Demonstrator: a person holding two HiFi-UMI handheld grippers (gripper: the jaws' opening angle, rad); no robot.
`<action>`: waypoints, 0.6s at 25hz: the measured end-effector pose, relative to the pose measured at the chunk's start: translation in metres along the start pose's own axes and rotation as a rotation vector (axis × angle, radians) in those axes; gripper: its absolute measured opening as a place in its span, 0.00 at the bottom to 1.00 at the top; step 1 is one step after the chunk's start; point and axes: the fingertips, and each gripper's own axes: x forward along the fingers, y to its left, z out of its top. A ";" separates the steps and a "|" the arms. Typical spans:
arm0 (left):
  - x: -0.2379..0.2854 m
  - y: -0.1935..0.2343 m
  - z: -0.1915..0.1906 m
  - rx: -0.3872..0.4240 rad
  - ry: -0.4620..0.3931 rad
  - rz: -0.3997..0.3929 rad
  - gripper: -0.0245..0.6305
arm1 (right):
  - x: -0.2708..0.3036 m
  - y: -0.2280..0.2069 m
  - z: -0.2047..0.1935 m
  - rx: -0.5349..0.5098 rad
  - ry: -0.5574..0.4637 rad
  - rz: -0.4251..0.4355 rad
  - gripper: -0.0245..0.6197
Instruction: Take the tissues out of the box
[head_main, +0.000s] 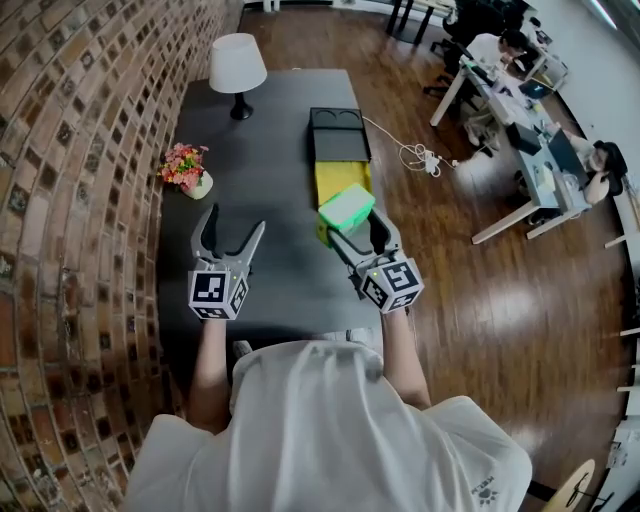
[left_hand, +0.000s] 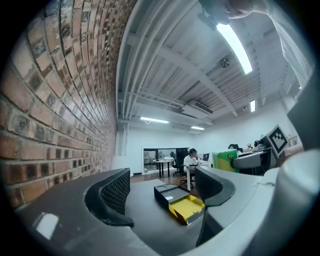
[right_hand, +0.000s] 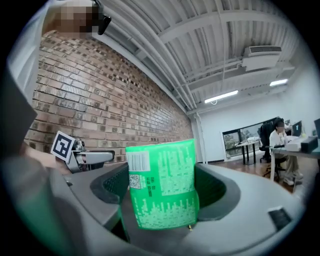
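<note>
A green tissue pack (head_main: 346, 206) is lifted above the dark table (head_main: 260, 170), held between the jaws of my right gripper (head_main: 353, 226). In the right gripper view the green tissue pack (right_hand: 161, 184) fills the gap between the jaws, and my right gripper (right_hand: 161, 192) is shut on it. The open box, black with a yellow inner tray (head_main: 341, 180), lies just beyond the pack. My left gripper (head_main: 232, 229) stands open over the table to the left, with nothing between its fingers. In the left gripper view the box (left_hand: 181, 203) lies ahead, past my left gripper (left_hand: 162, 192).
A white lamp (head_main: 237, 70) and a small pot of flowers (head_main: 185, 168) stand on the table's left part by the brick wall. A white cable (head_main: 415, 153) trails on the wooden floor to the right. People sit at desks (head_main: 520, 120) further right.
</note>
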 end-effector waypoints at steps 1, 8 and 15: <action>-0.002 0.001 -0.001 0.003 0.002 0.005 0.64 | 0.001 0.002 0.000 0.021 -0.004 0.000 0.68; -0.010 0.005 -0.002 -0.005 0.003 0.032 0.63 | 0.000 0.007 0.010 0.023 -0.030 -0.015 0.68; -0.009 0.006 -0.003 -0.002 0.001 0.037 0.63 | 0.002 0.008 0.006 -0.047 -0.005 -0.027 0.67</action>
